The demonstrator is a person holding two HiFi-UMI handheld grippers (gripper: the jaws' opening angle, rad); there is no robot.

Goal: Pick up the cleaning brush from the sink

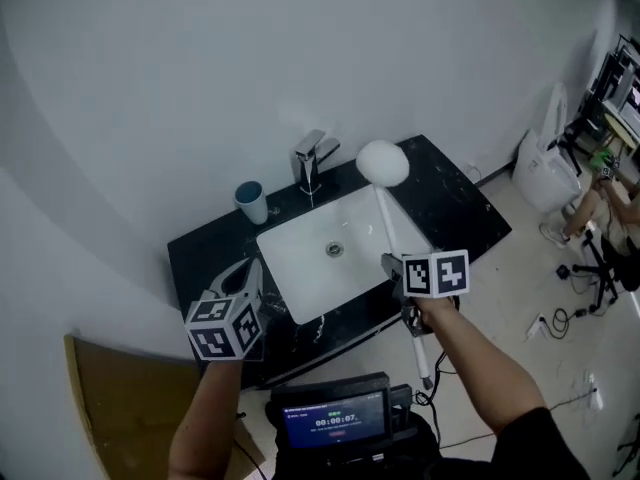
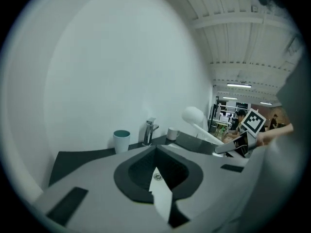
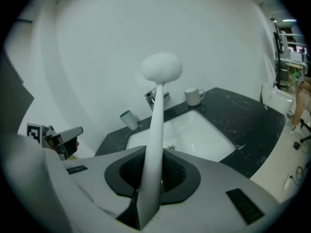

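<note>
Cleaning brush (image 3: 155, 130): white, long straight handle with a rounded white head. It is out of the sink (image 1: 300, 258) and held in the air over the basin's right side. In the head view the head sits up near the back rim, just right of the faucet (image 1: 312, 158). The handle slants down toward the person, and its tail end sticks out below the grip.

Right hand-held gripper (image 3: 147, 193): jaws clamped on the brush handle low down, with most of the handle and the head reaching out beyond the jaws. In the right gripper view the head shows against the bare wall, above the faucet.

Left hand-held gripper (image 2: 160, 198): jaws a narrow slit apart with nothing between them; the white basin and its drain show through the gap. It hangs over the front left corner of the desk (image 1: 470, 213), well apart from the brush.

Desk: black, marbled, with the white rectangular sink set into it. Teal cup (image 1: 250, 203) upright at the back, left of the faucet. White mug (image 3: 194, 96) at the back, right of the faucet.

Surroundings: small lit screen (image 1: 335, 418) below the desk's front edge, close to the person. White bag (image 1: 548, 163) on the floor to the right.
</note>
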